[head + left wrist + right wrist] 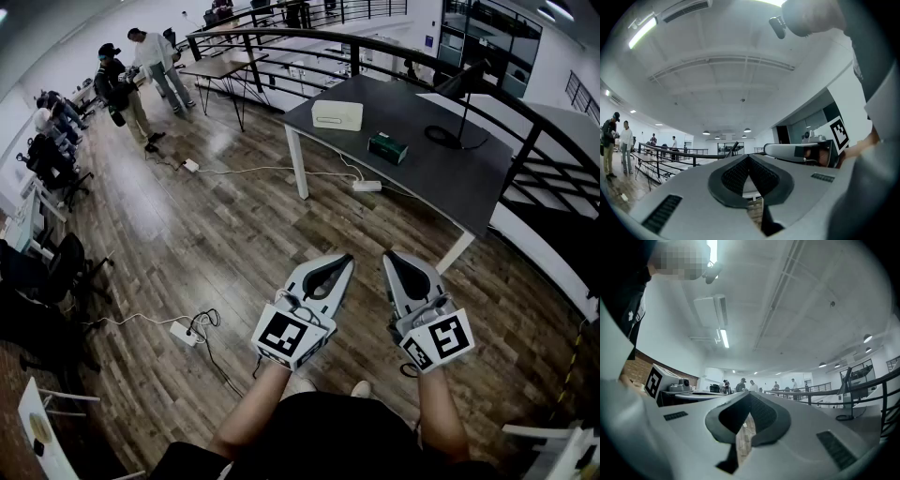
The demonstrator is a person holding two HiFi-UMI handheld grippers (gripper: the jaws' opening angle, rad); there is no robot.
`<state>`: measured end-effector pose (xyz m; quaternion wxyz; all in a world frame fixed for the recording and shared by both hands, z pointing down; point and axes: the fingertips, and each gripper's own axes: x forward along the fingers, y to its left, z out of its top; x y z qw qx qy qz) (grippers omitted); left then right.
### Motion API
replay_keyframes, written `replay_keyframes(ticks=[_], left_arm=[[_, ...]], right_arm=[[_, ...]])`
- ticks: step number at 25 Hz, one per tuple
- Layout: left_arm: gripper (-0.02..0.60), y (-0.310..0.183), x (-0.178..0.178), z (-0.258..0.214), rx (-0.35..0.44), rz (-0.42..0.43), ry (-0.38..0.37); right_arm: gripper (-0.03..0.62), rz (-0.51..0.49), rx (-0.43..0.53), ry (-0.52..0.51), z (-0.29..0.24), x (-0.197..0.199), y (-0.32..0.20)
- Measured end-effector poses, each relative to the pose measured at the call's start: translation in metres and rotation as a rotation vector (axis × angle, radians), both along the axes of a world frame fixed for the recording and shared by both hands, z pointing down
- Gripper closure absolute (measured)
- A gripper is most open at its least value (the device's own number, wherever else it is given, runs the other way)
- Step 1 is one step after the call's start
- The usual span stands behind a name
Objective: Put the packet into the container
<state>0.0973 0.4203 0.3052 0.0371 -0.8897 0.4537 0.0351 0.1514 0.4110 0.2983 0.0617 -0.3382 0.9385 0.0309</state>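
Note:
A green packet (387,147) lies on the dark grey table (450,187) ahead of me. A white box-shaped container (337,114) stands on the same table, farther back and to the left. Both grippers are held side by side over the wooden floor, well short of the table. The left gripper (345,260) points up and to the right, its jaws shut with nothing between them (749,157). My right gripper (390,255) is likewise shut and empty (750,395). Neither gripper view shows the packet.
A black stand with a round base (457,136) sits at the table's far right. Power strips (367,186) (184,333) and cables lie on the floor. A curved black railing (525,141) runs behind the table. People (150,61) stand at the back left, with chairs (56,272) along the left.

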Motion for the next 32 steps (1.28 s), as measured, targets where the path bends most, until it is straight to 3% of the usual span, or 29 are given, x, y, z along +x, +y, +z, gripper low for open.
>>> replay_keyframes(ticks=[17, 32], left_arm=[[0.575, 0.000, 0.008, 0.002, 0.018, -0.010, -0.034], [0.575, 0.005, 0.052, 0.004, 0.018, -0.039, -0.052]], right_arm=[[0.591, 0.009, -0.005, -0.007, 0.003, 0.008, 0.002], [0.591, -0.025, -0.001, -0.011, 0.006, 0.049, 0.006]])
